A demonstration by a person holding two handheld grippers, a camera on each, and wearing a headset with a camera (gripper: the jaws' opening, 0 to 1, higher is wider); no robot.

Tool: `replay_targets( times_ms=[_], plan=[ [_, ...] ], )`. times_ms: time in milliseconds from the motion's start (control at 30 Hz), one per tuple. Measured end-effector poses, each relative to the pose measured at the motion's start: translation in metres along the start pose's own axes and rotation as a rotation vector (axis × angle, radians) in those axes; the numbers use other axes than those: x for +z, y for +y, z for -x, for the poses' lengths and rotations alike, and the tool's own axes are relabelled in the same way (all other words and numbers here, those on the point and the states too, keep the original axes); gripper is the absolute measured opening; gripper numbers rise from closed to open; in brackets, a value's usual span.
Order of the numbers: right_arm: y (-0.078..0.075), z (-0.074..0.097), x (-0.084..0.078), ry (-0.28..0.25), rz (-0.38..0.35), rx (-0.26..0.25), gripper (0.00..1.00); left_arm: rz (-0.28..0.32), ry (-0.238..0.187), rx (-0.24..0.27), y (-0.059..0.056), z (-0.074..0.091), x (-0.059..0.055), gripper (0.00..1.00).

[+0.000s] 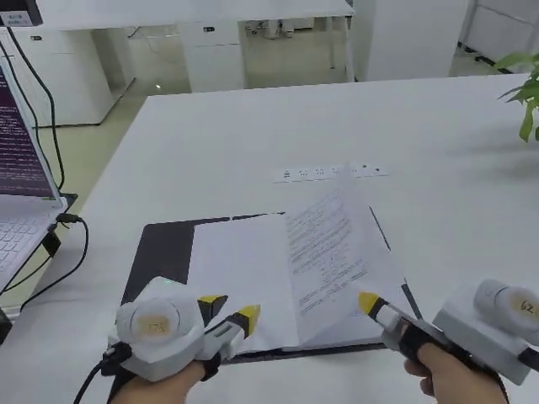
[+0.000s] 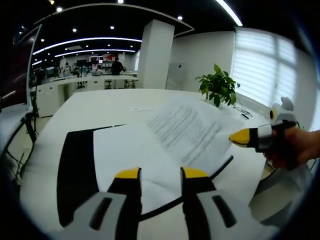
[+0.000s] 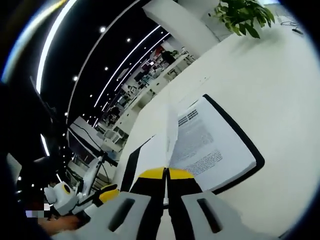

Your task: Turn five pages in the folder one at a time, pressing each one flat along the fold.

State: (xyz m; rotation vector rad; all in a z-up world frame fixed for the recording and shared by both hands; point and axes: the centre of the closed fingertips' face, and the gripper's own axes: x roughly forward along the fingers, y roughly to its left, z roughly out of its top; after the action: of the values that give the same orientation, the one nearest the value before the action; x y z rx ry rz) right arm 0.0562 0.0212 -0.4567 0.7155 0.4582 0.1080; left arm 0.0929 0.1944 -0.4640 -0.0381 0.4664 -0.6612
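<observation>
We note a white counter (image 1: 253, 126) in an open office, with a laptop (image 1: 21, 168) at its left edge and a plant (image 1: 526, 93) far right. The black folder (image 1: 160, 248) lies open near us. Left tongs (image 1: 229, 308): parted, gripping nothing, over the folder's near left edge. Right tongs (image 1: 368, 302): clenched on the lower edge of a printed page (image 1: 324, 244), held up at a tilt. The right gripper view gives us that page edge-on between the jaws. The left gripper view adds window blinds (image 2: 257, 67) behind the plant.
</observation>
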Motion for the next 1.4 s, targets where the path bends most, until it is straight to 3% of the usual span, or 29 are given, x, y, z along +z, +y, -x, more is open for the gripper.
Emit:
replay_targets(
  times_ms=[67,167,400,733,1033,1400],
  plan=[
    [0.008,0.000,0.000,-0.002,0.062,0.005,0.00,0.020,-0.006,0.016,0.009,0.008,0.000,0.29],
    [0.018,-0.002,-0.003,0.002,0.098,0.014,0.00,0.042,-0.007,0.034,0.021,0.018,-0.004,0.29],
    [0.043,-0.007,-0.010,0.017,0.206,0.045,0.00,0.067,-0.023,0.062,0.039,0.035,-0.005,0.28],
    [0.068,-0.018,-0.026,0.060,0.307,0.082,0.00,0.102,-0.054,0.086,0.049,0.052,0.001,0.27],
    [0.085,-0.028,-0.037,0.097,0.332,0.113,0.00,0.129,-0.070,0.109,0.057,0.061,0.001,0.26],
    [0.101,-0.049,-0.069,0.191,0.395,0.146,0.00,0.152,-0.083,0.134,0.066,0.071,0.002,0.26]
  ],
)
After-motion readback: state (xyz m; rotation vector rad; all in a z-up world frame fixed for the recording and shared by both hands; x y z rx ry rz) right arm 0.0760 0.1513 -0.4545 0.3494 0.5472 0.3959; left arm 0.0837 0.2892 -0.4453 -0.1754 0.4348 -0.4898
